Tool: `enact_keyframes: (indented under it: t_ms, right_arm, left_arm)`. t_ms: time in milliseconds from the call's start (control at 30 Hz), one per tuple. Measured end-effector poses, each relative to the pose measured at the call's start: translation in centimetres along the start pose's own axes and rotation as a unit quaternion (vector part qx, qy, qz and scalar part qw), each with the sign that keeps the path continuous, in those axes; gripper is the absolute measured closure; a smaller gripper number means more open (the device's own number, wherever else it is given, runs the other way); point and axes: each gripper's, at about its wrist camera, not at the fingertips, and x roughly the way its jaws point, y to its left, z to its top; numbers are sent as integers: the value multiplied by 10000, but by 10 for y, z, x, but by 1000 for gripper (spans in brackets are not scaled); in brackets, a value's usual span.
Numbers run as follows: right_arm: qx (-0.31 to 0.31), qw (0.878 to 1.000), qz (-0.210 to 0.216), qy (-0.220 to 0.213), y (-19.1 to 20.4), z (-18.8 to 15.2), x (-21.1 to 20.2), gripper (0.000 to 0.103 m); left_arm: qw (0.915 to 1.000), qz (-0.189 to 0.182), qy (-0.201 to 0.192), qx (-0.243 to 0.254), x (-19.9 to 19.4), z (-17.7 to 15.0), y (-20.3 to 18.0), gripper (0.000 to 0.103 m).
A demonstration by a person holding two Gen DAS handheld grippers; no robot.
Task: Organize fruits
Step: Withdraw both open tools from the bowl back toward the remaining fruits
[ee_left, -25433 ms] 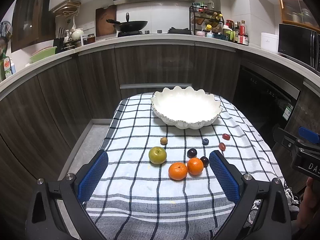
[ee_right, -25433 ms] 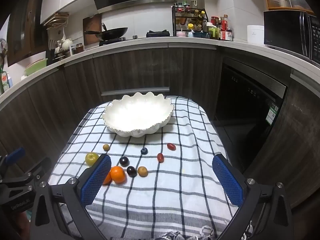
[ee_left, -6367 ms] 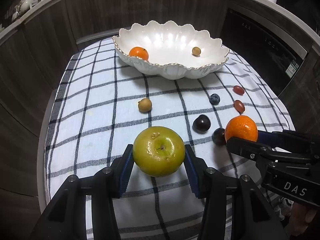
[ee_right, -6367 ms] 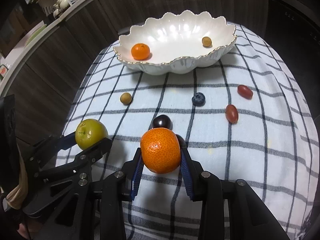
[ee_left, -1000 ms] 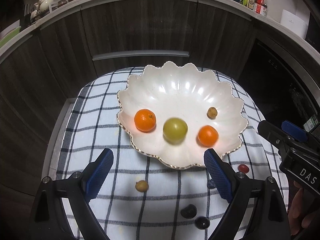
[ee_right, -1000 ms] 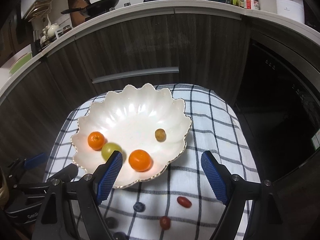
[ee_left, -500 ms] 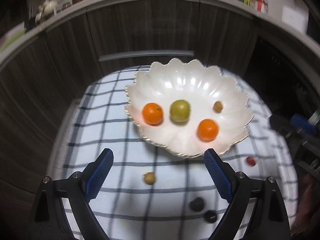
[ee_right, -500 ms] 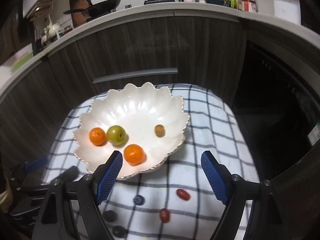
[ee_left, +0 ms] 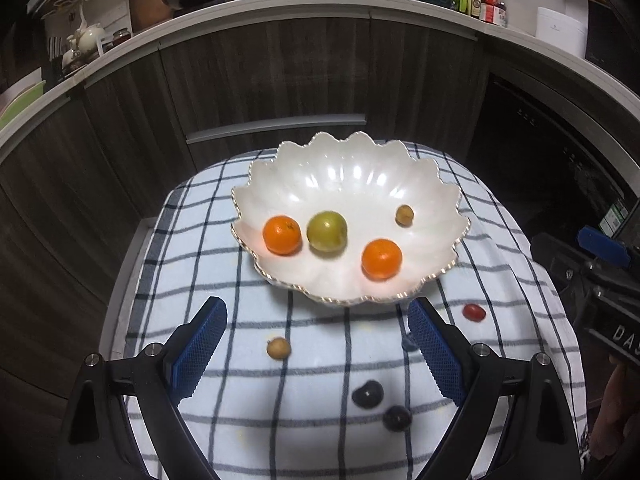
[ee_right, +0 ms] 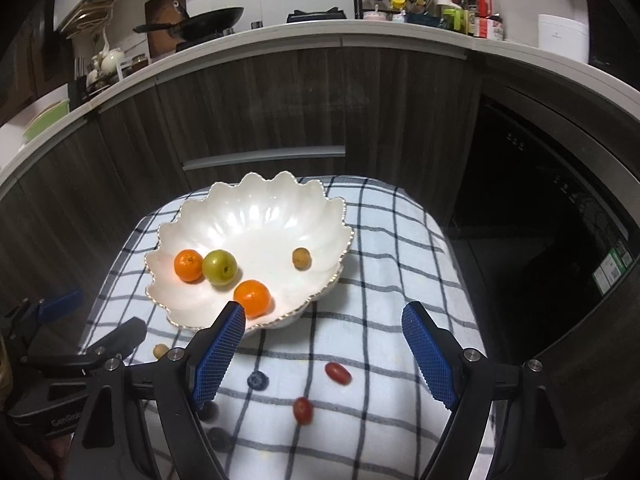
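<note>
Left wrist view: scalloped white bowl (ee_left: pixel 348 184) holds two oranges (ee_left: pixel 281 235), a green apple (ee_left: pixel 326 230) and a small tan fruit (ee_left: pixel 404 215). Left gripper (ee_left: pixel 316 344) hangs wide open and empty, just short of the bowl.

Right wrist view: same bowl (ee_right: pixel 256 216), same fruit. Right gripper (ee_right: pixel 324 354) gapes empty too, tilted down near the bowl's rim.

Checked tablecloth (ee_left: pixel 192 280) over table, white scalloped bowl (ee_left: pixel 360 184), small loose fruits (ee_left: pixel 279 348) nearer

Left wrist view: above table's near edge, angled down toward bowl (ee_left: pixel 448 204), fairly near. Right wrist view: beside it, to its right, same tilt. Shared: bowl, checked cloth (ee_right: pixel 400 264), counter (ee_left: pixel 280 0) behind.
</note>
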Motion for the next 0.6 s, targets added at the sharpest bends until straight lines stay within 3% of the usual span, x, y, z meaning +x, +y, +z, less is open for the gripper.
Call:
enact_keyframes:
  t_ms: [600]
  right_arm:
    - [-37, 9999, 88, -69, 0, -42, 1, 21]
  left_arm:
    - [9999, -40, 44, -146, 6, -44, -2, 11]
